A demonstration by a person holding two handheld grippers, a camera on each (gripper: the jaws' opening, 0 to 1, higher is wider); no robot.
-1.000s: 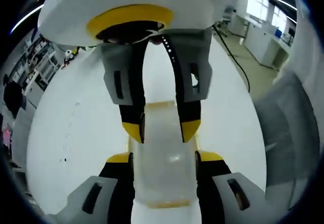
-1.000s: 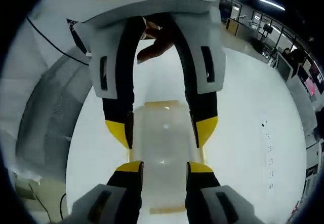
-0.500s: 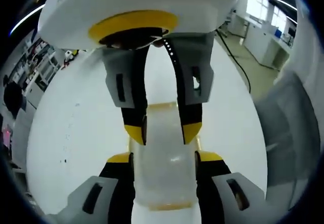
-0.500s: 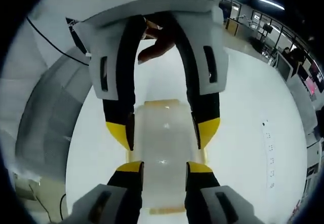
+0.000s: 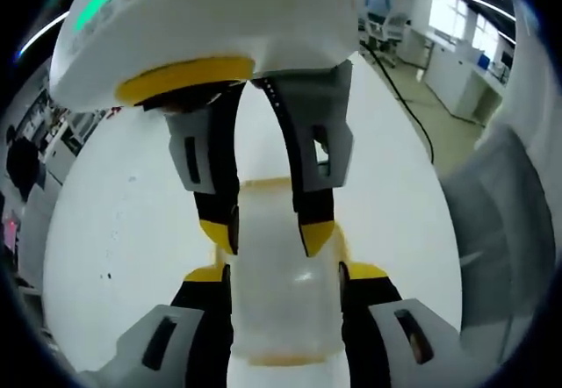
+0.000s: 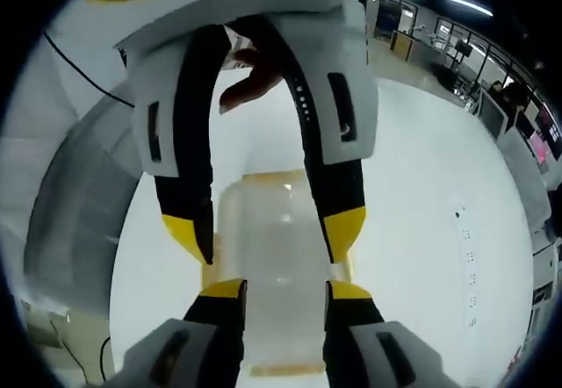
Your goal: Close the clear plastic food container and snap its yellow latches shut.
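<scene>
A clear plastic container [image 5: 283,305] with yellow edge strips lies on the white table [image 5: 132,230], lid down. My left gripper [image 5: 283,274] rises from the bottom of the left gripper view, its yellow-tipped jaws pressed on the container's two long sides. My right gripper [image 5: 268,233] reaches in from the top, facing it, and straddles the far half. In the right gripper view the container [image 6: 279,247] runs between my right gripper [image 6: 285,290] and the tilted left gripper [image 6: 266,233]. A yellow latch strip [image 6: 277,176] shows at the far end.
A person's hand [image 6: 250,76] holds the left gripper's body. A grey sleeve [image 5: 500,221] fills the right side. A black cable [image 5: 413,107] runs over the floor beyond the table. Benches and windows [image 5: 457,54] stand far off.
In each view the facing gripper has shifted left and tilted, and its tips sit further along the container. The container looks a little blurred and closer in the left gripper view.
</scene>
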